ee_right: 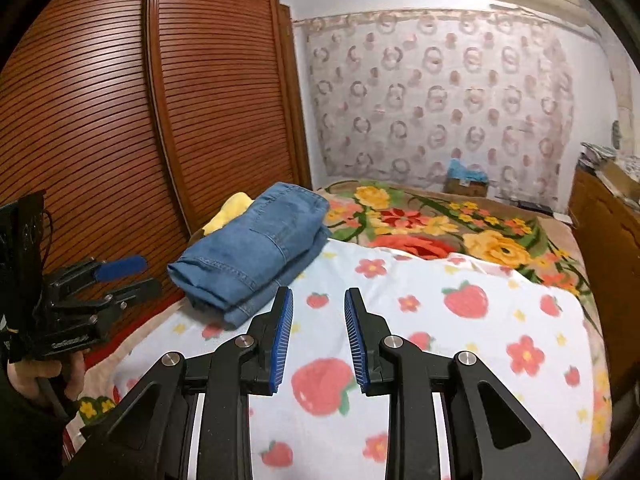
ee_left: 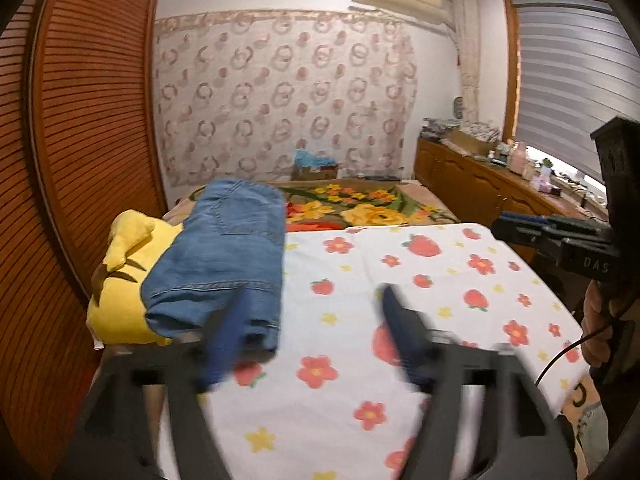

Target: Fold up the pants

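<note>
Left wrist view: folded pants sit close to the bed's edge

Pants (ee_left: 224, 256) lie folded at middle left, partly on a yellow toy (ee_left: 120, 264). The left hand-held gripper (ee_left: 312, 320) is spread wide and empty. The right hand-held gripper (ee_right: 318, 332) is partly open, empty too. A bump could tip the pile off the bed (ee_left: 440, 288).
</note>
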Demonstrator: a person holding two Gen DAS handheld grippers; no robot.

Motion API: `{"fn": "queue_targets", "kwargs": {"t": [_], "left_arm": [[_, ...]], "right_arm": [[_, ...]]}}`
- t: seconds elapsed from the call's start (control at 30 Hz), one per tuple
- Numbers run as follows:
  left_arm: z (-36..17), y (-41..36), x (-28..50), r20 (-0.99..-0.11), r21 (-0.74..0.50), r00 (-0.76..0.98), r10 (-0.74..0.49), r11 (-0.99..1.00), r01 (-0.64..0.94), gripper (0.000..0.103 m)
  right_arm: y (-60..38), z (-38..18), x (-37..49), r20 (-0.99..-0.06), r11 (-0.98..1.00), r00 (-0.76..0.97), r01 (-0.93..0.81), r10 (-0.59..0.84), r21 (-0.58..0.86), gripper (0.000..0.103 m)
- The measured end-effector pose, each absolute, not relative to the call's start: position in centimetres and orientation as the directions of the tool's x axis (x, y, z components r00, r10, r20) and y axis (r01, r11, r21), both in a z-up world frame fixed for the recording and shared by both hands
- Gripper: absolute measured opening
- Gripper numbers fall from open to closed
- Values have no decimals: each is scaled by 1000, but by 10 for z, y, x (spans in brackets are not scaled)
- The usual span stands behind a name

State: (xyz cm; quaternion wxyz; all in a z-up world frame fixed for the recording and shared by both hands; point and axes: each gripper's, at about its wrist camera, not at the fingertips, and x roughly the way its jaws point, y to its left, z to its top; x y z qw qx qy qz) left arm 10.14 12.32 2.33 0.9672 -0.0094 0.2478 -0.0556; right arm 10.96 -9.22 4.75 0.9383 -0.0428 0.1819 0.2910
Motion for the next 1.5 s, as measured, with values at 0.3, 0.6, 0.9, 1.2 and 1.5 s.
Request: {"fn": "queue_targets", "kwargs": {"t": [0.3,0.6,0.9,1.2,1.5], "left_arm": [[40,96,81,-439,-39,888,-137,990,133,90],[53,74,67,-419,-23,898,-132,991,135,90],[59,52,58,-434,13,893,-118,990,137,90],[66,45,46,-403,1,911,-94,995,103,90],[66,46,46,-407,0,910,-83,996,92,90]], "right_arm": [[-119,48,63,-337,864,808,-502,483,32,28],[-132,57,23,-303,899,854,-438,423,20,54],[-139,68,-17,-247,937,906,-349,343,22,61],[-140,65,-36,-219,953,928,-302,303,36,61],[-143,63,-32,-220,955,930,-296,295,28,61]]}}
